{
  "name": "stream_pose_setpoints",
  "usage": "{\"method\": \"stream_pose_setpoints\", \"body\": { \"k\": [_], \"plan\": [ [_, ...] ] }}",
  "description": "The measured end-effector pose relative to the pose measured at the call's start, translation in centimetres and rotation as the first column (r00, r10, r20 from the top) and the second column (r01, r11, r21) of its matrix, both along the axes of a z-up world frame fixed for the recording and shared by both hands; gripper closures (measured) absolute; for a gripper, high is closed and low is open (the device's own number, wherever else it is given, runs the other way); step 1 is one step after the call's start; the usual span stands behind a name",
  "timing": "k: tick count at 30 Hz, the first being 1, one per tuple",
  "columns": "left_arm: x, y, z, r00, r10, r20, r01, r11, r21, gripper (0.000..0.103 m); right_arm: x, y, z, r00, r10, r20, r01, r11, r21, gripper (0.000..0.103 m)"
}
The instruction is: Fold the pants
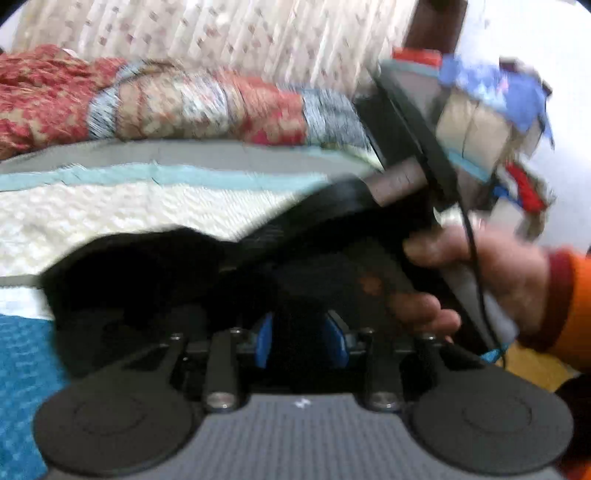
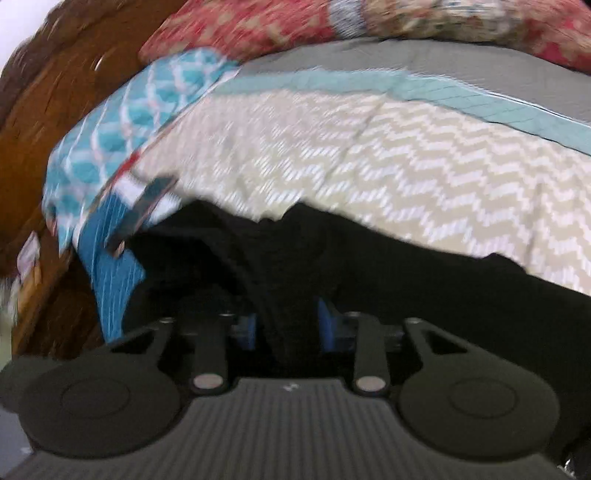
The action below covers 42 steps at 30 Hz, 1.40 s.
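From my left wrist camera I see the left gripper [image 1: 301,332] with its blue-padded fingers [image 1: 264,341] parted a little, and the black fabric pants [image 1: 155,273] bunched right over and between them; I cannot tell whether the pads actually press the cloth. The pants lie on the cream, teal and grey patchwork quilt [image 1: 110,210]. To the right, a hand [image 1: 480,266] in an orange sleeve [image 1: 576,306] holds the grey handle of the right gripper [image 1: 399,181], which reaches in over the pants.

From my right wrist camera, the right gripper [image 2: 288,328] has its blue fingers [image 2: 328,325] set close together with a fold of the black pants [image 2: 369,273] pinched between them. Behind lies the chevron quilt [image 2: 369,162], a red patterned pillow [image 2: 258,26] and a brown wooden headboard [image 2: 48,110].
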<state>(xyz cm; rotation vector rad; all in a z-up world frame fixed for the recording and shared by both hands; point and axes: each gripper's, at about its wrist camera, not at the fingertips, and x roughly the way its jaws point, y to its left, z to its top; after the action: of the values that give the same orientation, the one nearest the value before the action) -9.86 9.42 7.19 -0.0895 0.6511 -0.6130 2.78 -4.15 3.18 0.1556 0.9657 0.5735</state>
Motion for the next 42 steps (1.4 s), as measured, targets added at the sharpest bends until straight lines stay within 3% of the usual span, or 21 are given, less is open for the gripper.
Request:
{"method": "stream_pose_setpoints", "body": {
  "k": [3,5,7,8,9,11,12,14,15,16,18,19,20,25,27,28,29,31,34,35,42],
  "plan": [
    [0.8,4.3,1.2,0.978,0.204,0.032,-0.204,0.979,-0.013,0.043,0.0,-2.0,-0.1,0.994,-0.105,-0.006,0.105,0.993,0.059,0.086],
    [2.7,6.8,1.1,0.932,0.361,0.018,-0.361,0.932,0.016,0.039,-0.2,-3.1,-0.7,0.989,-0.148,-0.029,0.150,0.985,0.089,0.086],
    [4.3,8.4,0.6,0.917,0.398,-0.027,-0.398,0.917,-0.010,0.034,-0.5,-3.6,-1.2,0.984,-0.171,-0.048,0.175,0.978,0.112,0.086],
    [4.8,8.6,0.3,0.921,0.388,-0.036,-0.389,0.921,-0.020,0.029,-0.6,-3.6,-1.4,0.982,-0.180,-0.054,0.185,0.976,0.117,0.086],
    [5.4,8.6,-0.1,0.927,0.372,-0.039,-0.373,0.928,-0.016,0.015,-0.9,-3.9,-1.2,0.980,-0.189,-0.058,0.195,0.973,0.122,0.085],
    [6.3,7.9,-0.9,0.944,0.327,-0.040,-0.327,0.945,0.004,0.011,-1.1,-4.1,-1.1,0.975,-0.213,-0.069,0.221,0.966,0.136,0.085],
    [6.6,7.3,-1.3,0.952,0.304,-0.041,-0.304,0.953,0.012,0.016,-1.2,-4.2,-1.1,0.971,-0.226,-0.075,0.235,0.961,0.143,0.084],
    [7.0,6.2,-1.8,0.967,0.251,-0.033,-0.250,0.968,0.031,0.045,-1.3,-4.5,-1.0,0.965,-0.248,-0.088,0.259,0.954,0.150,0.080],
    [7.1,5.6,-2.0,0.973,0.230,-0.035,-0.229,0.973,0.042,0.074,-1.5,-4.6,-1.0,0.963,-0.256,-0.090,0.267,0.952,0.149,0.079],
    [6.9,5.3,-2.2,0.976,0.214,-0.044,-0.213,0.976,0.039,0.090,-1.6,-4.7,-0.9,0.961,-0.264,-0.086,0.274,0.951,0.144,0.076],
    [6.5,5.1,-2.1,0.978,0.198,-0.062,-0.199,0.980,-0.011,0.090,-2.0,-4.8,-0.6,0.956,-0.283,-0.074,0.291,0.949,0.120,0.059],
    [5.9,5.1,-2.0,0.979,0.198,-0.052,-0.199,0.980,-0.023,0.090,-2.3,-5.0,-0.4,0.955,-0.290,-0.067,0.296,0.948,0.115,0.045],
    [5.5,4.9,-1.8,0.980,0.195,-0.039,-0.196,0.980,-0.023,0.090,-2.7,-5.3,-0.1,0.954,-0.293,-0.061,0.298,0.947,0.121,0.039],
    [4.2,3.9,-1.3,0.985,0.173,-0.020,-0.174,0.985,-0.019,0.090,-4.8,-6.3,-0.2,0.957,-0.277,-0.088,0.288,0.947,0.140,0.036],
    [3.9,3.5,-1.1,0.986,0.166,-0.005,-0.166,0.986,-0.007,0.090,-5.8,-6.7,-0.7,0.955,-0.274,-0.116,0.291,0.943,0.161,0.048],
    [3.9,3.3,-0.9,0.987,0.161,0.003,-0.161,0.987,-0.005,0.090,-6.2,-7.0,-1.1,0.953,-0.270,-0.137,0.293,0.937,0.192,0.086],
    [3.7,3.0,-0.7,0.988,0.153,0.009,-0.153,0.988,-0.004,0.090,-6.3,-7.3,-1.3,0.948,-0.270,-0.171,0.304,0.926,0.223,0.091],
    [3.0,2.6,0.0,0.991,0.131,0.025,-0.131,0.991,-0.007,0.090,-6.2,-8.6,-2.0,0.919,-0.305,-0.248,0.373,0.878,0.302,0.091],
    [1.9,1.5,1.1,0.994,0.094,0.060,-0.094,0.996,-0.010,0.090,-5.8,-10.8,-3.3,0.871,-0.314,-0.378,0.471,0.754,0.459,0.092],
    [1.5,1.0,1.5,0.994,0.073,0.076,-0.073,0.997,-0.010,0.090,-5.8,-11.0,-3.5,0.864,-0.310,-0.397,0.483,0.730,0.483,0.092],
    [0.5,-3.4,1.7,0.993,-0.057,0.100,0.056,0.998,0.014,0.090,-7.3,-13.0,-2.6,0.871,-0.315,-0.376,0.484,0.673,0.559,0.091]
  ]
}}
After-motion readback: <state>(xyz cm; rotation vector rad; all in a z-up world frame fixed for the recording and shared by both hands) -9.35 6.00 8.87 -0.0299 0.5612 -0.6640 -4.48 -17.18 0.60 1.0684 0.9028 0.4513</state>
